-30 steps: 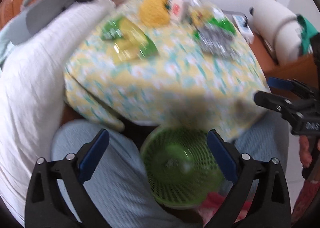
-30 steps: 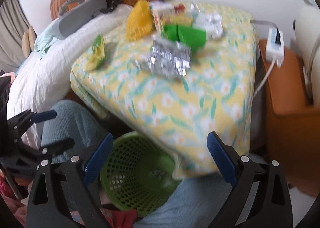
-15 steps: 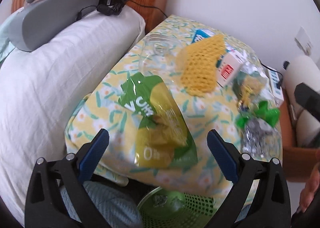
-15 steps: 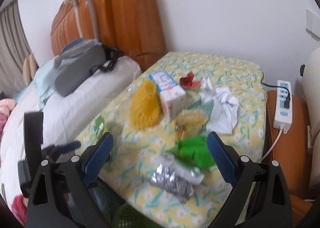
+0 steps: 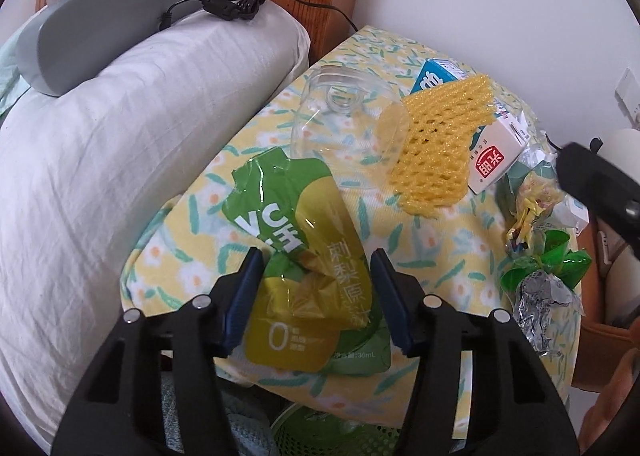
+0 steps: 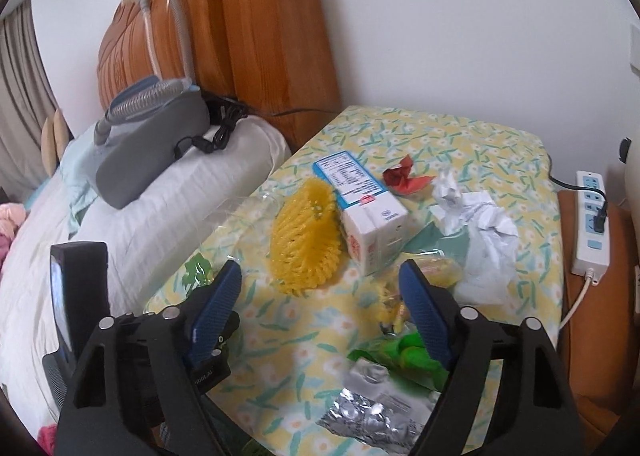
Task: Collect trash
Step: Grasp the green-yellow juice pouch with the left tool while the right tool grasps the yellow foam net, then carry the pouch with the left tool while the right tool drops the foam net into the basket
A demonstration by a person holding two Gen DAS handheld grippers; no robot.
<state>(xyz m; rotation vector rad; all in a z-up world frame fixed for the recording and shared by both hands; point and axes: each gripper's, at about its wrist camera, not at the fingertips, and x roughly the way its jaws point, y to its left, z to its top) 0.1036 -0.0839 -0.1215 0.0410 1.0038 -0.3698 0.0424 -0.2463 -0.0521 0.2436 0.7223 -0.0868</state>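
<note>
A green and yellow drink pouch (image 5: 304, 256) lies flat at the near edge of the flowered tablecloth (image 5: 420, 248). My left gripper (image 5: 316, 296) straddles it and its jaws are closing, with the pads at the pouch's two edges and no squeeze showing. My right gripper (image 6: 320, 316) hangs over the cloth, jaws closing, with only bare cloth between them. A green wrapper (image 6: 408, 356) and a silver foil pack (image 6: 372, 408) lie by its right finger. The green mesh basket (image 5: 320, 432) shows below the table edge.
On the table lie a clear plastic bottle (image 5: 340, 116), a yellow foam net (image 6: 304, 240), a milk carton (image 6: 368, 216), red paper (image 6: 404, 176) and crumpled white paper (image 6: 476, 224). A white pillow (image 5: 120, 136) bearing a grey device (image 5: 112, 16) lies left. A power strip (image 6: 590, 228) sits right.
Both grippers have moved from over the green basket to over the table. The left jaws have narrowed around the pouch. The right jaws have narrowed a little.
</note>
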